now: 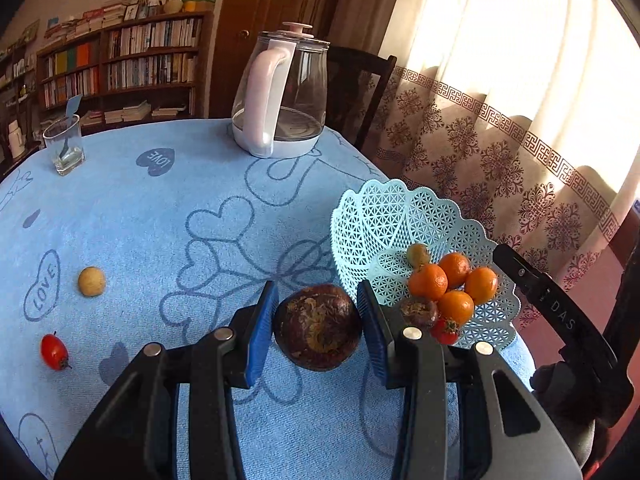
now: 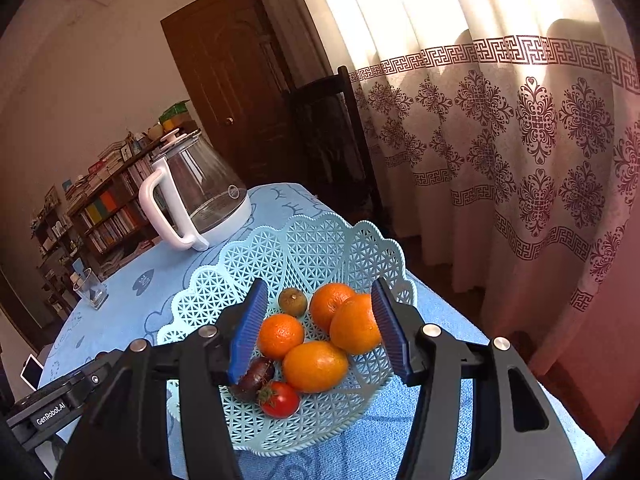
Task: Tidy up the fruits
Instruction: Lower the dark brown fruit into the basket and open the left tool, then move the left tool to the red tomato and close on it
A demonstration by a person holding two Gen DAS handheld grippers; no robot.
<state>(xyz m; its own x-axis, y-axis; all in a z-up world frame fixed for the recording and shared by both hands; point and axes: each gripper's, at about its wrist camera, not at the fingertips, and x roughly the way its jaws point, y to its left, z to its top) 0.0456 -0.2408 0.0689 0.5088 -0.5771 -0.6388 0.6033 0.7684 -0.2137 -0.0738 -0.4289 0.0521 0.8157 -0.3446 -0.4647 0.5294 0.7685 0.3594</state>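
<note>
My left gripper (image 1: pixel 318 300) is shut on a dark brown round fruit (image 1: pixel 318 328), its blue pads against both sides, just left of the pale blue lattice basket (image 1: pixel 380 220). In the basket lie several oranges (image 1: pixel 428 282), a red tomato (image 1: pixel 445 330), a dark fruit (image 1: pixel 419 311) and a greenish-brown fruit (image 1: pixel 418 255). A tan round fruit (image 1: pixel 91 281) and a small red tomato (image 1: pixel 55 352) lie loose on the blue cloth at the left. My right gripper (image 2: pixel 319 292) hangs open over the basket (image 2: pixel 312 240), above the oranges (image 2: pixel 316 366), gripping nothing.
A glass kettle (image 1: pixel 280 96) with a white handle stands at the table's far side, a drinking glass (image 1: pixel 64 146) at the far left. A dark chair (image 1: pixel 356 88) and a patterned curtain lie beyond the basket. The table edge runs just right of the basket.
</note>
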